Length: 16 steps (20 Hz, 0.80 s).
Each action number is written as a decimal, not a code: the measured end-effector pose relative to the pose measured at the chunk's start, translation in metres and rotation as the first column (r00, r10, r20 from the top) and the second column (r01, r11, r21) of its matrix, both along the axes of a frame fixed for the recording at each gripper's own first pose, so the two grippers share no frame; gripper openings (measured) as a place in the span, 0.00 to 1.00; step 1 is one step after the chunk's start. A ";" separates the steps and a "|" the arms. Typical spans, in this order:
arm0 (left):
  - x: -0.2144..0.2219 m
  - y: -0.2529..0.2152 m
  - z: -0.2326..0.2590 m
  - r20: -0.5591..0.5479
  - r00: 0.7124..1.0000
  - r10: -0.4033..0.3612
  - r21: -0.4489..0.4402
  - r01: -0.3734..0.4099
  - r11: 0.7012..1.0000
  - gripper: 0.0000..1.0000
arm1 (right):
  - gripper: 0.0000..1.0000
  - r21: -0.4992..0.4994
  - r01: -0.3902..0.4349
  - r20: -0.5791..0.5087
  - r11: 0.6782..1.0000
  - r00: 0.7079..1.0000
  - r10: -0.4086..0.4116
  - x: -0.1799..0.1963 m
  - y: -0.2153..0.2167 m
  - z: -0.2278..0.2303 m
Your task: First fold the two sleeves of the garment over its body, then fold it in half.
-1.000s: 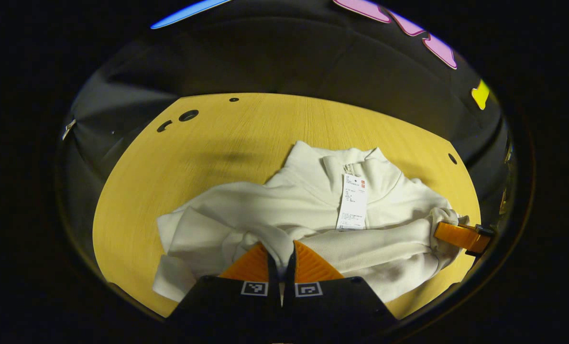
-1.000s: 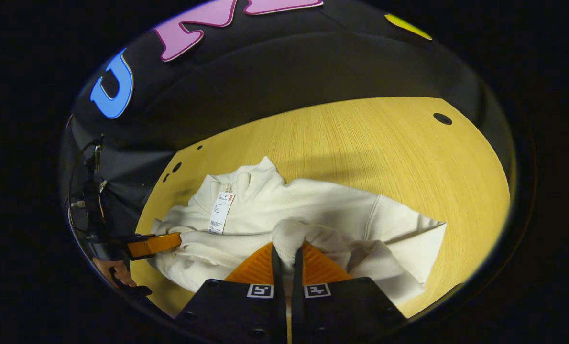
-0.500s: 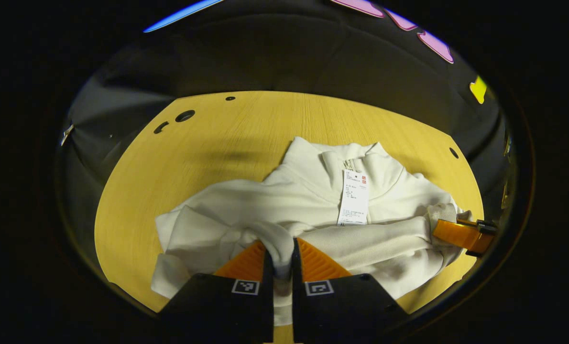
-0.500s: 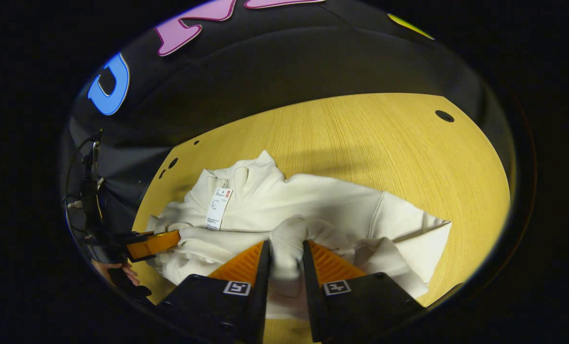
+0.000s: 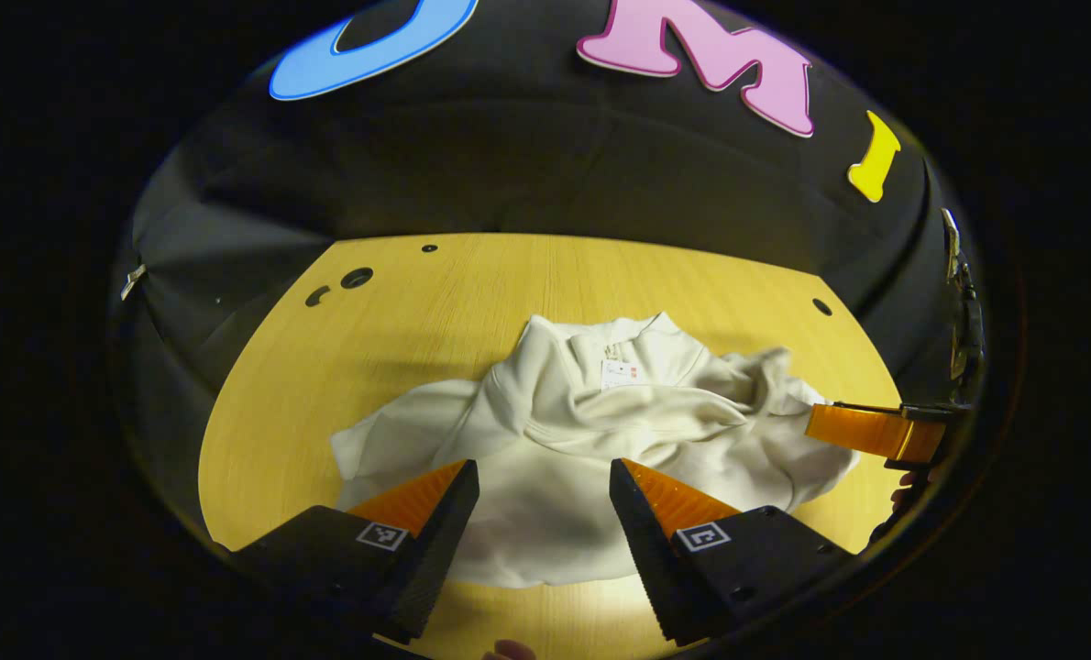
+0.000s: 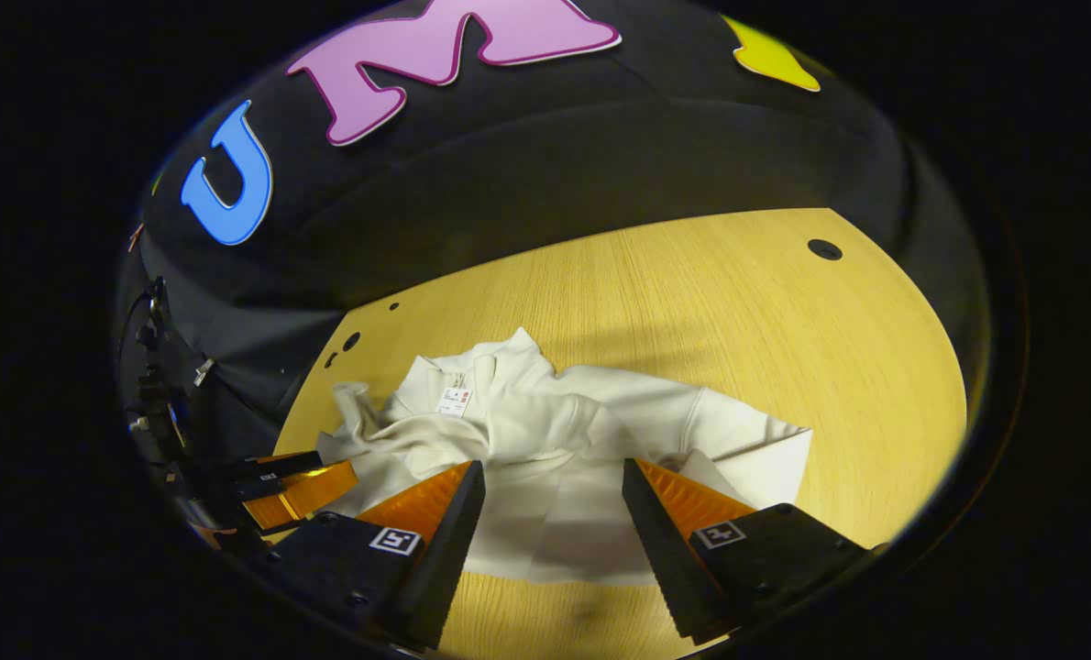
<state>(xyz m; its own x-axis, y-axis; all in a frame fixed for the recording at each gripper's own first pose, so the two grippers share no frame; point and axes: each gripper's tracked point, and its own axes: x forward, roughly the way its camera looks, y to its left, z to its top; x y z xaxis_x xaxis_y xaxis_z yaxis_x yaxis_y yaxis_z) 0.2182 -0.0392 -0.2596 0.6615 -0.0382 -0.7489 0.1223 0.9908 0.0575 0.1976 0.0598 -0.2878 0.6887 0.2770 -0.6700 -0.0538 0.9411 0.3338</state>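
A cream sweatshirt (image 5: 591, 431) lies bunched and folded on the wooden table (image 5: 399, 339), collar and paper tag (image 5: 621, 374) toward the far side. My left gripper (image 5: 543, 477) hangs open above its near edge, nothing between the fingers. The right gripper (image 5: 862, 431) shows at the right edge of the left gripper view, beside the garment. In the right gripper view the sweatshirt (image 6: 555, 449) lies under my open right gripper (image 6: 553, 477), with the tag (image 6: 455, 401) near the collar. The left gripper (image 6: 303, 486) sits at the garment's left side there.
The table (image 6: 784, 348) has small round holes (image 5: 357, 277) near its far left corner and one (image 6: 824, 248) at the far right. Black cloth walls close in behind. A fingertip (image 5: 509, 651) peeks in at the bottom of the left gripper view.
Both grippers were shut on folds of the sweatshirt; now both stand open and have lifted back. The cloth has dropped onto the garment's body, and the tag is partly covered.
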 end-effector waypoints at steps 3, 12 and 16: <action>-0.014 0.002 0.021 0.043 0.999 -0.006 -0.002 0.006 1.000 0.90 | 0.95 -0.018 -0.002 0.035 1.000 0.999 0.002 -0.017 -0.006 0.021; -0.097 -0.019 0.059 0.084 0.994 -0.072 -0.048 0.076 0.996 0.91 | 0.96 -0.065 -0.136 0.127 0.989 0.981 0.144 -0.088 0.023 0.069; -0.127 -0.024 0.072 0.117 0.991 -0.063 -0.057 0.070 0.996 0.91 | 0.96 -0.084 -0.154 0.162 0.985 0.973 0.166 -0.113 0.022 0.083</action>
